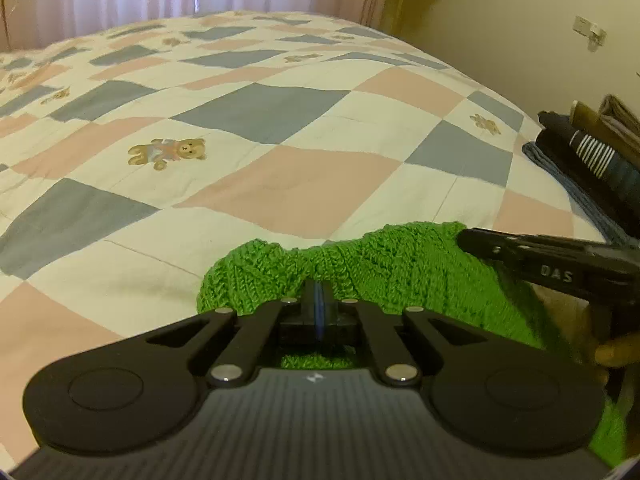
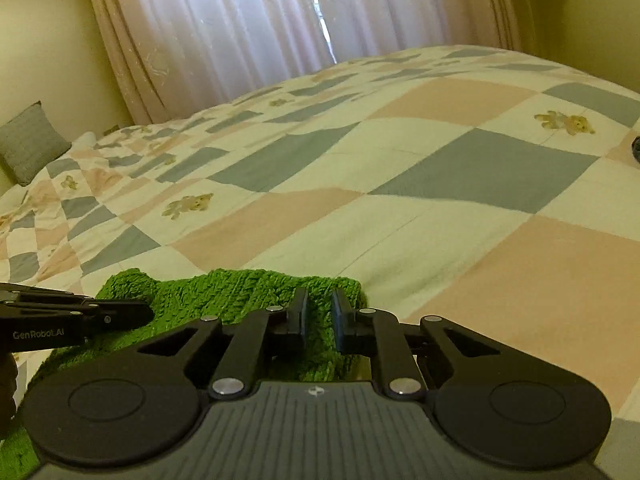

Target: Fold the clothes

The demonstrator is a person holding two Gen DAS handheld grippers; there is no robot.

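Note:
A green knitted garment (image 1: 384, 264) is held up over the near part of the bed. My left gripper (image 1: 319, 300) is shut on its upper edge, its pads pressed together with the knit bunched around them. My right gripper (image 2: 319, 312) is shut on the same edge further right, with a thick fold of the green knit (image 2: 240, 292) between its pads. In the left wrist view the right gripper (image 1: 464, 236) comes in from the right and bites the garment. In the right wrist view the left gripper (image 2: 148, 310) comes in from the left. The rest of the garment hangs below, hidden.
A checked quilt (image 1: 280, 192) in pink, blue-grey and cream with teddy bears covers the bed. A stack of folded dark clothes (image 1: 592, 172) lies at its right edge. A grey cushion (image 2: 32, 144) sits at the far left. Curtains (image 2: 248, 28) hang behind.

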